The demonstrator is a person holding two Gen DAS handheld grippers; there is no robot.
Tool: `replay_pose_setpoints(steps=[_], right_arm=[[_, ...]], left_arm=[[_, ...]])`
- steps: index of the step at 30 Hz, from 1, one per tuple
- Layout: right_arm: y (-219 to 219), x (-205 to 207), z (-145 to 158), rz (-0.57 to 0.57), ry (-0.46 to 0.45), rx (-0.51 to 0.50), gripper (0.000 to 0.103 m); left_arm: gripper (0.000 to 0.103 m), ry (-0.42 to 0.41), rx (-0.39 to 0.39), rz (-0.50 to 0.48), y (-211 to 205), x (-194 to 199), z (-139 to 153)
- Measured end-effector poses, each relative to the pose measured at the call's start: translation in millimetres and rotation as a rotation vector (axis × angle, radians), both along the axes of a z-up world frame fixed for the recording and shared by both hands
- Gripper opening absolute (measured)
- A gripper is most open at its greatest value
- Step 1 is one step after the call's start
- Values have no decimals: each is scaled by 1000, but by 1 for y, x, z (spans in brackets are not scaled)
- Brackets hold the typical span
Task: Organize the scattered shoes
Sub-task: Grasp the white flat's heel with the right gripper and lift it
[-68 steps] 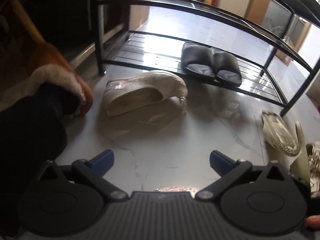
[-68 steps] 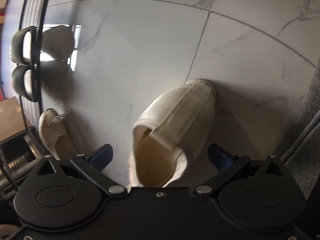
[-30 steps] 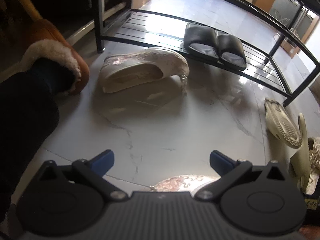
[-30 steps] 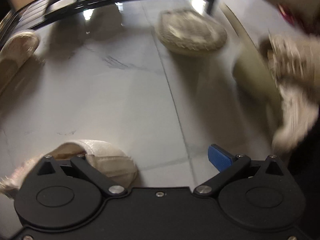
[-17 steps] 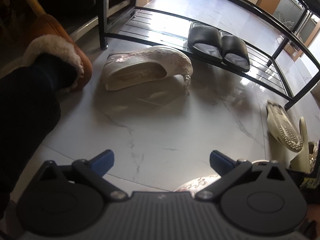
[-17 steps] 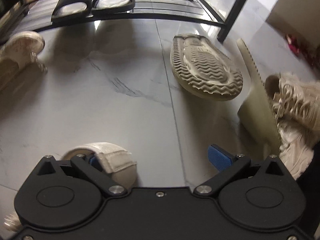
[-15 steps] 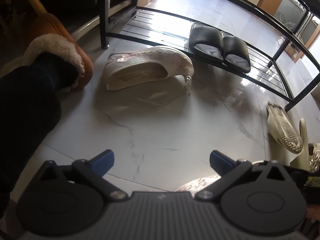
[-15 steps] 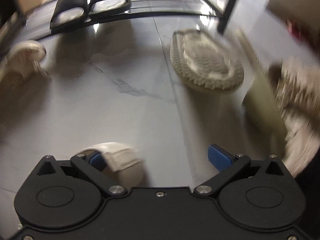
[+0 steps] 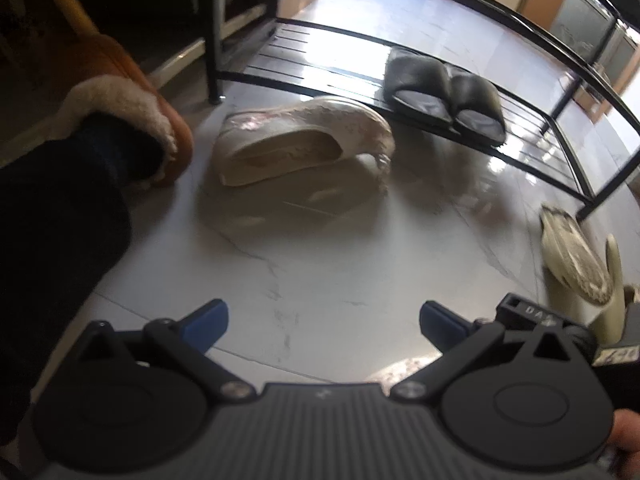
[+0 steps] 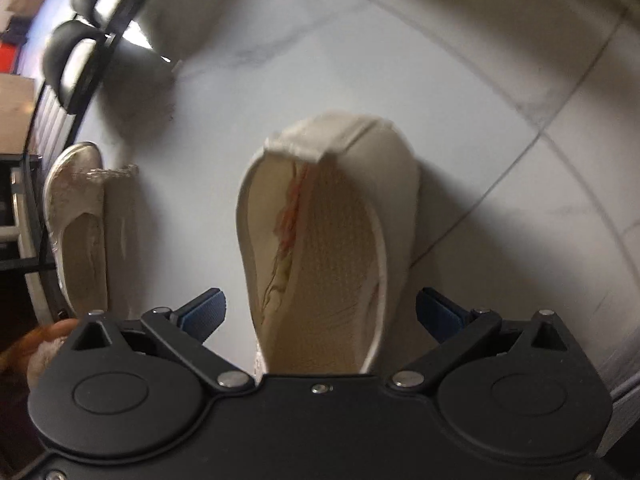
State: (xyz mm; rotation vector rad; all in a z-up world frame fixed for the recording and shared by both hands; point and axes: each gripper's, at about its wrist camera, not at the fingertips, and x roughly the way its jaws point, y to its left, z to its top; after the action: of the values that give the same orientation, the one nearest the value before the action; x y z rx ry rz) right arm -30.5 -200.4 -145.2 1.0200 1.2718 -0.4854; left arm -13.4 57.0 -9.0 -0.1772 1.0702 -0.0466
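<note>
A cream flat shoe point(image 10: 320, 248) lies on the marble floor directly between the open jaws of my right gripper point(image 10: 320, 312), its opening facing me; the pads point(image 10: 204, 312) do not touch it. Its mate, a cream embroidered flat point(image 9: 296, 144), lies on its side in front of the rack and also shows in the right wrist view point(image 10: 76, 216). My left gripper point(image 9: 320, 320) is open and empty above bare floor. A pair of black slippers point(image 9: 444, 96) sits on the black shoe rack's lower shelf point(image 9: 320, 46).
A person's foot in an orange fur-lined slipper point(image 9: 132, 108) stands at the left. An overturned beige shoe point(image 9: 572, 256) and another pale shoe point(image 9: 614, 292) lie at the right by the rack's leg point(image 9: 608, 188). The right gripper's body point(image 9: 528, 316) shows at the lower right.
My right gripper has swung round from the shoes at the right and now looks down on the cream flat, which lies between its jaws. The left gripper has barely moved.
</note>
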Motion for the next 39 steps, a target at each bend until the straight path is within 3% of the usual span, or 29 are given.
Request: replay_pose_setpoints(steps=[2, 6, 10, 12, 20, 26, 29, 34, 37, 39], right_arm=[[5, 6, -3, 10, 15, -38, 103], [19, 24, -1, 143, -39, -137, 101], [23, 30, -5, 219, -22, -202, 82], [22, 32, -7, 250, -25, -211, 82], [36, 58, 4, 585, -78, -325, 76], [41, 87, 8, 736, -189, -419, 66], [44, 98, 10, 744, -212, -444, 63], [40, 109, 11, 688, -245, -442, 65], [31, 101, 17, 662, -258, -412, 88], [30, 88, 24, 671, -277, -427, 90]], left_arm=[[102, -3, -15, 26, 5, 1, 1], [102, -17, 3, 23, 3, 0, 3], [102, 13, -15, 23, 3, 3, -1], [102, 22, -21, 30, 5, 3, -2], [102, 30, -29, 51, 7, 2, -4], [102, 66, -25, 34, 2, 2, -12], [102, 70, -10, 37, 4, 2, -14], [102, 83, -40, 81, 10, 4, -15], [102, 80, -33, 67, 8, 5, -14], [102, 82, -33, 58, 6, 5, -14]])
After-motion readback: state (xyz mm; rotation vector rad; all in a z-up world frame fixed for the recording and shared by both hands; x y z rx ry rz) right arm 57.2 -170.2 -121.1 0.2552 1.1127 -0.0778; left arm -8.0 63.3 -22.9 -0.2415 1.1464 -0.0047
